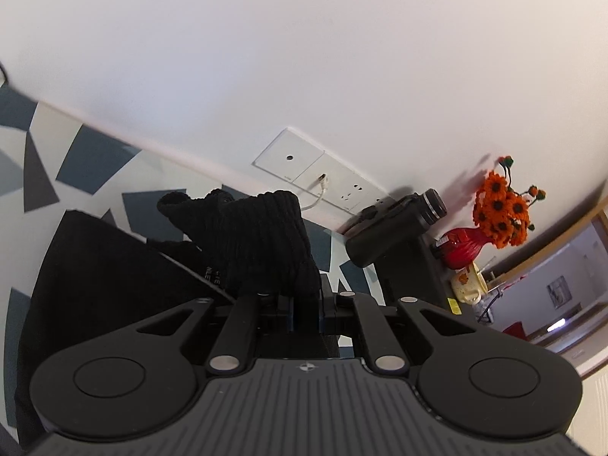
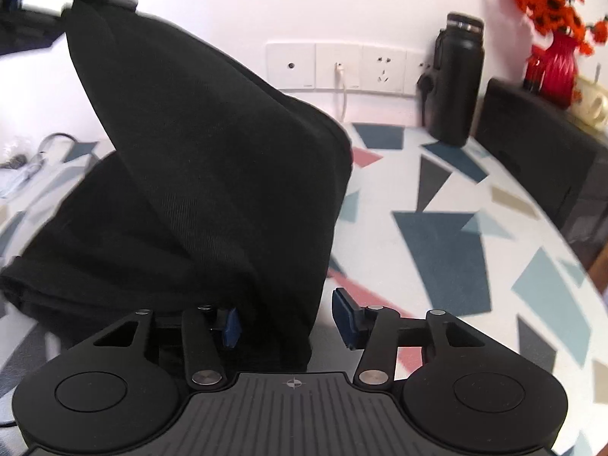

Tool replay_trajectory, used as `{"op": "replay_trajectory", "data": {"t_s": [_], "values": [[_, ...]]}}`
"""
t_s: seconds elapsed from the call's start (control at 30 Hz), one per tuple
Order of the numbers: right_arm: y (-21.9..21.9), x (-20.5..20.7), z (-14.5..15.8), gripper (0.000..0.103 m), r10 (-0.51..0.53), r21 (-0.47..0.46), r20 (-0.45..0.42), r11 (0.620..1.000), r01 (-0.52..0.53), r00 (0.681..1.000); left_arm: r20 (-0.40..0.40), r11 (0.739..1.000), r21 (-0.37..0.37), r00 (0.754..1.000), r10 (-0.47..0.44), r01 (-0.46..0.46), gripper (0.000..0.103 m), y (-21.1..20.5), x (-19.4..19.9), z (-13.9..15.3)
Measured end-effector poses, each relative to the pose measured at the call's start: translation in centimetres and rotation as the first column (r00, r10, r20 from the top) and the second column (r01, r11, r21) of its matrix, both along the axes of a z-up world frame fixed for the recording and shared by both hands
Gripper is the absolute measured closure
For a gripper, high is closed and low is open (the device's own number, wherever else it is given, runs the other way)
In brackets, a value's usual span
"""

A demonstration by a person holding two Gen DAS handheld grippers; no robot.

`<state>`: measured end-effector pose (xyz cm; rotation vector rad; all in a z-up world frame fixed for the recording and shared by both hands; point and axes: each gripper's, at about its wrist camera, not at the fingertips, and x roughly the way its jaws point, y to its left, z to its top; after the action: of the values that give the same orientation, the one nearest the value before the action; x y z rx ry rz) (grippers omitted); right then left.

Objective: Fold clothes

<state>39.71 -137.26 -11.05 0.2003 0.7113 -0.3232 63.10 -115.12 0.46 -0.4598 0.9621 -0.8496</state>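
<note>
A black garment [image 2: 197, 174] lies partly on the patterned table and is pulled up toward the upper left in the right wrist view. My left gripper [image 1: 304, 304] is shut on its black ribbed cuff [image 1: 258, 235] and holds it lifted above the table; the rest of the cloth [image 1: 98, 288] hangs below at the left. My right gripper [image 2: 290, 323] is open low over the table, its blue pads [image 2: 345, 317] standing either side of a hanging fold of the garment, not closed on it.
A tablecloth with blue, grey and pink shapes [image 2: 448, 250] covers the table. By the wall stand a black bottle [image 2: 456, 79], a black box [image 2: 532, 144], a red vase of orange flowers [image 2: 554, 60] and wall sockets [image 2: 353, 66] with a white cable.
</note>
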Motion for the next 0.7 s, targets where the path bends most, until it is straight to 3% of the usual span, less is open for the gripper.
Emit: {"op": "replay_trajectory", "data": {"t_s": [0.1, 0.13, 0.17, 0.27, 0.43, 0.53, 0.7], "values": [[-0.5, -0.9, -0.5, 0.053, -0.024, 0.030, -0.017, 0.999, 0.024, 1.000, 0.016, 1.000, 0.010, 1.000, -0.012, 0.012, 0.092, -0.1, -0.5, 0.1], [-0.5, -1.0, -0.7, 0.058, -0.029, 0.031, -0.027, 0.999, 0.030, 0.999, 0.022, 1.000, 0.014, 1.000, -0.018, 0.017, 0.092, -0.1, -0.7, 0.1], [-0.5, -1.1, -1.0, 0.073, -0.034, 0.032, -0.037, 0.999, 0.035, 0.999, 0.027, 1.000, 0.018, 0.999, -0.023, 0.023, 0.092, -0.2, -0.9, 0.1], [0.1, -1.6, -1.0, 0.091, -0.027, 0.032, -0.041, 0.999, 0.029, 0.999, 0.022, 1.000, 0.026, 1.000, -0.015, 0.015, 0.092, 0.1, -0.9, -0.1], [0.8, -3.4, -0.4, 0.092, -0.016, -0.031, -0.033, 0.999, 0.015, 0.999, -0.023, 0.999, 0.038, 1.000, 0.001, 0.000, 0.092, 1.3, -0.7, -1.1], [0.3, -4.2, -0.6, 0.099, -0.018, -0.003, -0.036, 1.000, 0.018, 0.999, -0.034, 0.996, 0.090, 0.999, 0.006, -0.003, 0.092, 2.7, -1.3, -2.5], [0.6, -5.3, -0.3, 0.101, 0.034, -0.012, -0.027, 0.999, -0.035, 0.999, -0.091, 0.981, 0.191, 0.995, 0.041, -0.023, 0.092, 5.9, -2.0, -6.0]]}}
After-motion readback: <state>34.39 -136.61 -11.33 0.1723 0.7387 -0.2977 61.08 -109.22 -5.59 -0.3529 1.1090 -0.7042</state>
